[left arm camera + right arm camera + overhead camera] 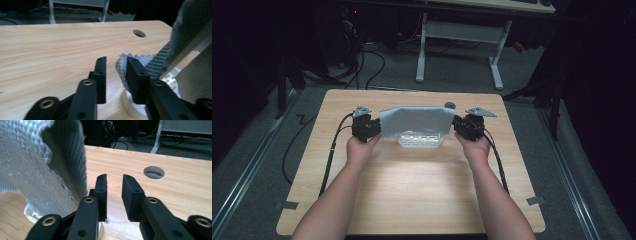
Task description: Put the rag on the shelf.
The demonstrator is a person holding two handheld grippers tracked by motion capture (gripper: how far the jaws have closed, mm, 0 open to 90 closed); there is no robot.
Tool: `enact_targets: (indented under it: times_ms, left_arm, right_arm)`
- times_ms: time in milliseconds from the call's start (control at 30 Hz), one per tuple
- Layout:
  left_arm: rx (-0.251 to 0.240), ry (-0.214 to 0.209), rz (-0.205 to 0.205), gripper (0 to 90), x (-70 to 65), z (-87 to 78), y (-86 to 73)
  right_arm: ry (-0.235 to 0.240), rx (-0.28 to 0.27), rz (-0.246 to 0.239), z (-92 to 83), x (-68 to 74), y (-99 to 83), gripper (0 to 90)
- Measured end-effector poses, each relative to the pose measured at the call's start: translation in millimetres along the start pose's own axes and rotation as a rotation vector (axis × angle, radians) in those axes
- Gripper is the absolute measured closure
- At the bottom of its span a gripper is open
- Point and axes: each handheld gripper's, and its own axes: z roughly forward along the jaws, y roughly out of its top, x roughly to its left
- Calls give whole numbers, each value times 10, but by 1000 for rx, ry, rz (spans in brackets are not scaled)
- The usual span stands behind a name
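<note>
Dark floor, loose cables and a white desk frame lie behind a light wooden tabletop (pixel 412 195). From the high view, a grey-blue cloth (pixel 416 121) drapes over a clear tray (pixel 420 140) near the far edge, midway between the side edges. The left gripper (pixel 373 127) sits at the cloth's left end, the right gripper (pixel 460 126) at its right end. In the left gripper view, the jaws stand parted with bare wood between them; the cloth's pinked edge (pixel 140 60) lies behind the right-hand jaw. In the right gripper view, the jaws gape, empty, and the cloth (pixel 37 170) hangs beside the left-hand jaw, near a round hole (pixel 154 172).
</note>
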Motion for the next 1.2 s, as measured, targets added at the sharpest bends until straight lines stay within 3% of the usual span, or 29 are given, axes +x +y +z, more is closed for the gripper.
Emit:
enact_targets:
  times_ms: [267,400,700,967,1033,1200]
  left_arm:
    - [-40,29,29,601,70,-225,80]
    - [-65,41,13,574,128,-353,78]
    - [-73,84,4,558,252,-539,26]
    - [-69,109,15,550,300,-620,-23]
    - [-67,114,12,546,316,-637,-41]
    - [-65,121,19,537,324,-671,-87]
  right_arm:
    - [-29,-26,-9,-114,-77,48,592]
    - [-41,-31,-16,-171,-90,63,583]
    - [-60,-35,-51,-301,-73,92,537]
    - [-71,-28,-71,-390,-88,77,511]
    - [-78,-55,-72,-417,-104,40,517]
    - [-85,-20,-70,-447,-142,-24,511]
